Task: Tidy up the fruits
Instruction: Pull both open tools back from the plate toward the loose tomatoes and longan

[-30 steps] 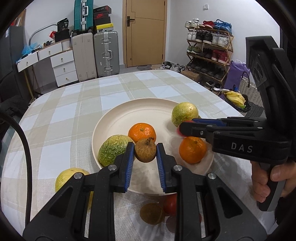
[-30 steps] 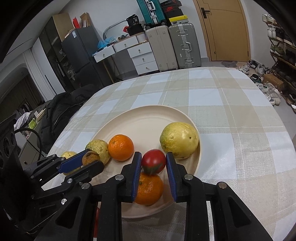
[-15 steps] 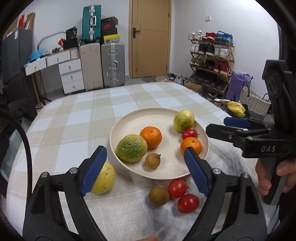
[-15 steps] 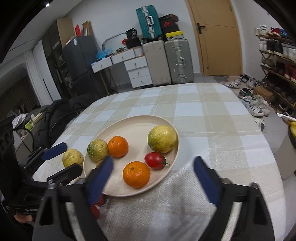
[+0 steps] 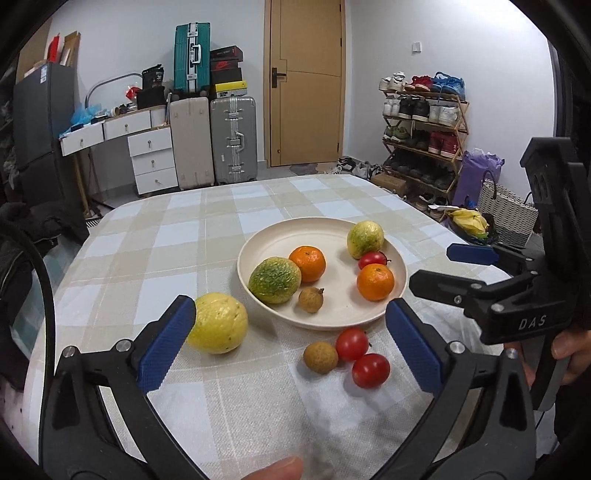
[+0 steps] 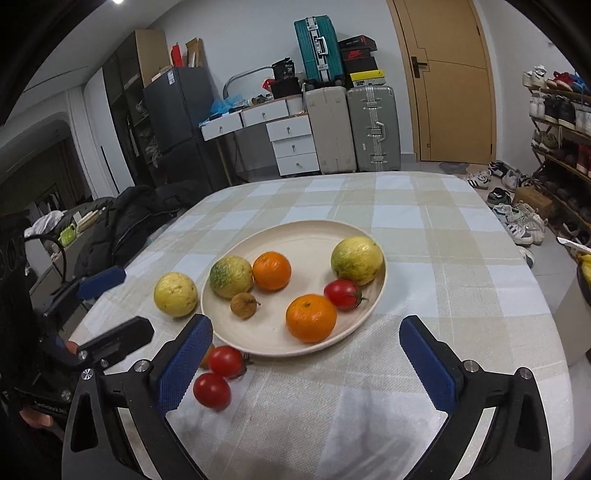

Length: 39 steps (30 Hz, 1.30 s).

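Now | both hand-held grippers spread, empty | green-yellow fruit point(image 5: 274, 280) long axis crosswise on plate point(image 5: 334, 320)

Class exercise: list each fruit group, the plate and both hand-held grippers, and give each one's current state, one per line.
Plate: holds six fruits.
Yellow fruit: on the cloth, off the plate.
Two tomatoes: on the cloth.
Brown fruit: on the cloth.
Left hand-held gripper: open, empty.
Right hand-held gripper: open, empty.

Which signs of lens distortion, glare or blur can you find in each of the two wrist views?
Left wrist view: the door frame bows, dark corners ring the picture, and a blurred fingertip intrudes at the bottom edge. Right wrist view: a ceiling light glares at the top edge, the table edge curves, and the fruit stays sharp.
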Each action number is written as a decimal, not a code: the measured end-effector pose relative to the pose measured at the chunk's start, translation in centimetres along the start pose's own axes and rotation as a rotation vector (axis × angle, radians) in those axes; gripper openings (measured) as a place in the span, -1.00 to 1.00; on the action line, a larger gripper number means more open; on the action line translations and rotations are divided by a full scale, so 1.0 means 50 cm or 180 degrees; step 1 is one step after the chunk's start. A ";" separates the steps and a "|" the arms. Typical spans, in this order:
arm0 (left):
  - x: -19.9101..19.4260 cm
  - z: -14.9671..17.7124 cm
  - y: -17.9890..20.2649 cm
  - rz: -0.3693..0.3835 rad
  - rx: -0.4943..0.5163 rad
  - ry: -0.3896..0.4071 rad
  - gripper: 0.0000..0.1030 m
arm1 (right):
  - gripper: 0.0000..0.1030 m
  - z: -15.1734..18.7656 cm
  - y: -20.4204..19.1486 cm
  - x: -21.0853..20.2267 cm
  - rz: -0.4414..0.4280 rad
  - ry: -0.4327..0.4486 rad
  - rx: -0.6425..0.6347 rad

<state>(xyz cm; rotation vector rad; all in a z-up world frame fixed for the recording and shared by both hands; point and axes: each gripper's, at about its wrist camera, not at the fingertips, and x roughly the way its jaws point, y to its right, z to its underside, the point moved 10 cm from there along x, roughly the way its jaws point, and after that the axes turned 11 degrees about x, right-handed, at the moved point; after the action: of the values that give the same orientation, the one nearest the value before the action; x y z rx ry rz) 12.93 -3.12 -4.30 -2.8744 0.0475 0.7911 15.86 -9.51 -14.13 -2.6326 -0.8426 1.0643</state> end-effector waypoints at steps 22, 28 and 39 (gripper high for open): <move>-0.002 0.037 -0.066 -0.0046 -0.0181 -0.0163 1.00 | 1.00 0.088 -0.047 0.037 0.0012 -0.0554 -0.0202; 0.014 0.050 -0.084 -0.0032 -0.0292 -0.0254 0.99 | 0.98 0.116 -0.057 0.054 -0.0005 -0.0746 -0.0181; 0.030 0.062 -0.073 -0.0004 -0.0253 -0.0336 1.00 | 0.49 0.152 -0.103 0.063 -0.0134 -0.0895 -0.0439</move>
<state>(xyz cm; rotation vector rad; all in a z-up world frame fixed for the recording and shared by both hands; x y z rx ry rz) 12.91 1.00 -7.18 -2.9003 0.0017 0.9641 10.24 -3.79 -19.64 -2.5971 -1.0570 1.4364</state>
